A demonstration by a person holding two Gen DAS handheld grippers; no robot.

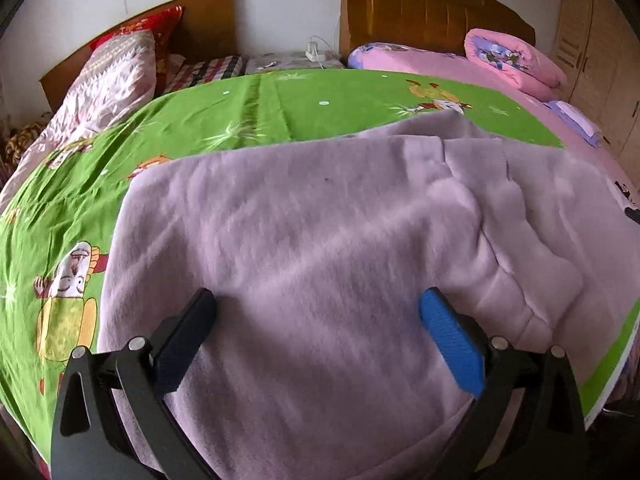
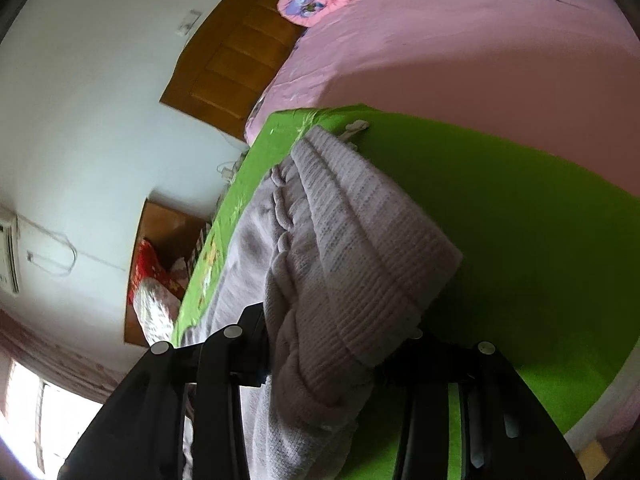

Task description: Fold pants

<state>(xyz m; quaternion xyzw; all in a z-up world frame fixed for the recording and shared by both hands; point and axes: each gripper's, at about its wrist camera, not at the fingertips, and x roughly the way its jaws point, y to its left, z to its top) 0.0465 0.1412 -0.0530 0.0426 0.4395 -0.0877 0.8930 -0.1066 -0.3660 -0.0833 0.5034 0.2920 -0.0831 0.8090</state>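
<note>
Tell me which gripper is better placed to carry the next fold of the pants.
Probably right: the right gripper is already closed on the ribbed waistband of the pants, lifting it off the green sheet. The left gripper is open, holding nothing.

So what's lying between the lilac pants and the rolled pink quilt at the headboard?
In the left wrist view, a stretch of green cartoon sheet, then pink bedspread, separates the lilac pants from the rolled pink quilt; nothing else lies there.

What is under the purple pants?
A green cartoon sheet shows all around the pants, which lie on it. Whatever lies directly beneath the pants is covered.
</note>
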